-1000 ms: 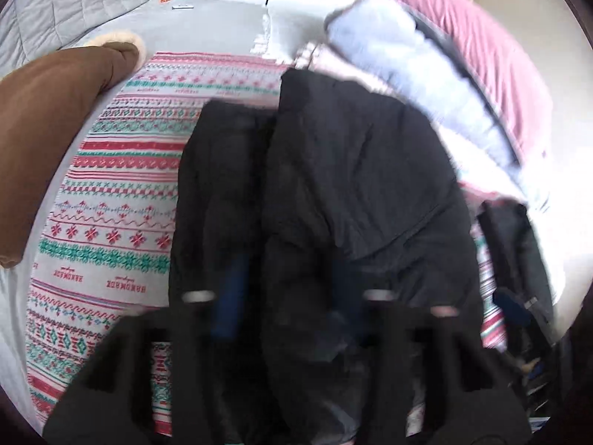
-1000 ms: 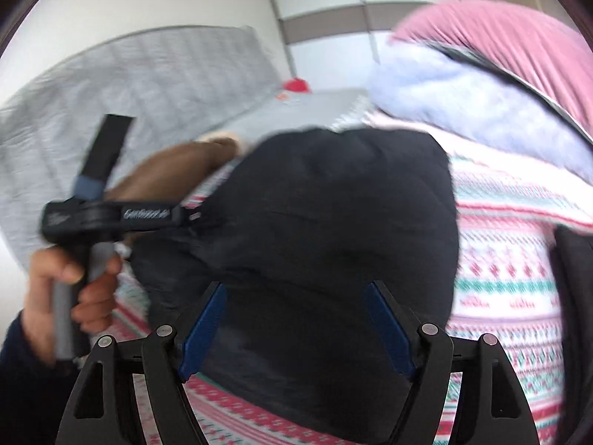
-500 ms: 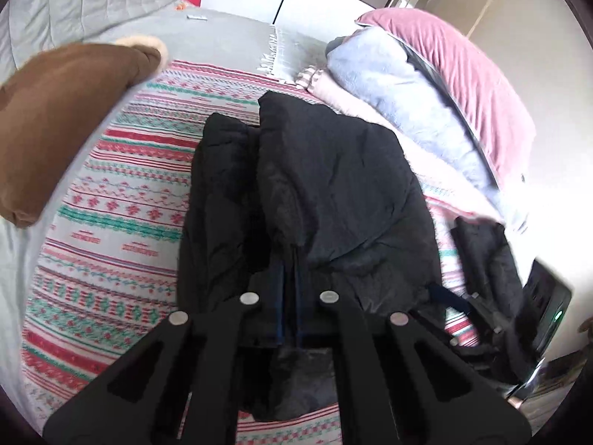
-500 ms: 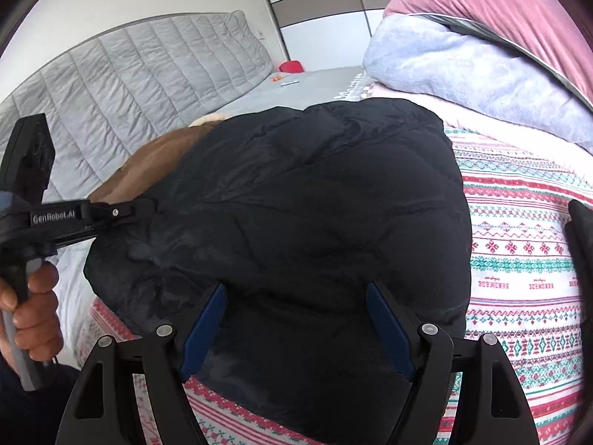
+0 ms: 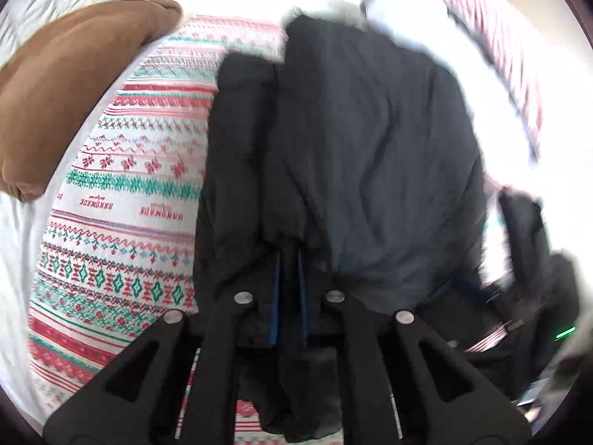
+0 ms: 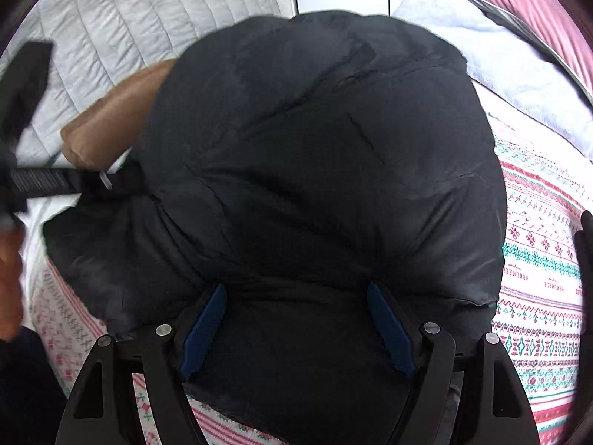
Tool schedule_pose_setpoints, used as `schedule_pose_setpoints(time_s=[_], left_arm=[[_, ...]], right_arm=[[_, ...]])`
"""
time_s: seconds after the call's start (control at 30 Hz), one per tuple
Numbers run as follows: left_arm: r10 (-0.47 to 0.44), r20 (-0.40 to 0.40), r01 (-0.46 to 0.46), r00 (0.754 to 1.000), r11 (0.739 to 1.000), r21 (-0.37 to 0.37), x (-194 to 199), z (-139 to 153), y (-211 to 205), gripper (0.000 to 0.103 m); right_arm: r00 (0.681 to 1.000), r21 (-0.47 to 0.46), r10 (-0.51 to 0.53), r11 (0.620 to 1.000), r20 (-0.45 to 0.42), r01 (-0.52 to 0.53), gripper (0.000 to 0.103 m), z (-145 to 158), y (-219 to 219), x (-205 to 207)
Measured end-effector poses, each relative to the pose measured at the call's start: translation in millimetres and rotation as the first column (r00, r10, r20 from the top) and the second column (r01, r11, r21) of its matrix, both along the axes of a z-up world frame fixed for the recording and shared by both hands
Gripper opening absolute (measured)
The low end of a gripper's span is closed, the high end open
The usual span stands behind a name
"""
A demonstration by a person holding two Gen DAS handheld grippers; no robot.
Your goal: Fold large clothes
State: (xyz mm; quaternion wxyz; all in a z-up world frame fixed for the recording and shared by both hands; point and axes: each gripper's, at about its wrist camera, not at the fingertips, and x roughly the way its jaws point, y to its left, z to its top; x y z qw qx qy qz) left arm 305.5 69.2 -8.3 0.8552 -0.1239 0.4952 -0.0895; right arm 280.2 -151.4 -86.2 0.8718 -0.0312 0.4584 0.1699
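left claw [image 5: 289,259] pinches black jacket [image 5: 370,129] — right claw [image 6: 296,328] apparently gaping.

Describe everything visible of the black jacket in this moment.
The black jacket is a puffy, quilted, slightly shiny garment lying partly folded on the patterned blanket, one layer doubled over another. The left gripper is shut on a fold at its near edge; the right gripper stands open over its bulging top.
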Motion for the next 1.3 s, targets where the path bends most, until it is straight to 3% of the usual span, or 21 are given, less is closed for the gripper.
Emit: schedule_pose_setpoints(time_s=[0.07,0.13,0.27,0.37,0.43,0.57,0.67,0.8,0.97,1.07,1.17,1.3], left_arm=[[0.036,0.096,-0.031,0.995,0.998,-0.048,-5,20,9,0.011],[0.017,0.170,-0.013,0.985,0.999,-0.029,-9,35,5,0.017],[-0.049,0.233,0.051,0.971,0.999,0.000,-3,52,-17,0.023],[-0.090,0.265,0.078,0.960,0.995,0.055,23,56,-38,0.030],[-0.104,0.226,0.087,0.969,0.993,0.083,42,44,-44,0.034],[-0.038,0.155,0.022,0.987,0.994,0.103,74,6,-29,0.034],[0.019,0.123,-0.027,0.992,0.997,0.068,73,-9,-12,0.034],[0.031,0.115,-0.044,0.993,0.993,0.110,74,-17,-12,0.034],[0.040,0.092,-0.048,0.995,0.995,0.084,76,-23,-9,0.034],[0.043,0.087,-0.050,0.995,0.996,0.077,79,-26,-6,0.034],[0.044,0.081,-0.050,0.996,0.996,0.077,81,-27,-6,0.034],[0.042,0.068,-0.046,0.997,0.997,0.056,85,-28,-2,0.034]], right_arm=[[1.000,0.003,-0.006,1.000,-0.007,0.006,0.080,-2,0,1],[1.000,-0.004,-0.005,1.000,-0.007,0.005,0.080,-3,3,3],[1.000,-0.022,-0.006,1.000,-0.003,0.006,0.080,-5,5,3],[1.000,-0.026,-0.007,1.000,0.000,0.007,0.080,-6,4,2],[1.000,-0.028,-0.006,1.000,0.005,0.006,0.080,-9,5,1],[1.000,-0.030,0.000,1.000,0.007,0.000,0.080,-10,11,-1],[1.000,-0.017,0.000,1.000,-0.002,0.000,0.080,-4,14,-2],[1.000,0.001,0.027,1.000,-0.008,-0.027,0.080,12,6,-7],[0.996,0.218,-0.046,0.976,0.080,0.027,0.080,67,-45,-8],[0.988,0.304,-0.125,0.948,0.088,0.093,0.080,94,-72,21],[0.989,0.284,-0.138,0.952,0.050,0.118,0.080,102,-74,68],[0.987,0.217,-0.150,0.963,-0.062,0.160,0.080,90,-61,147]])
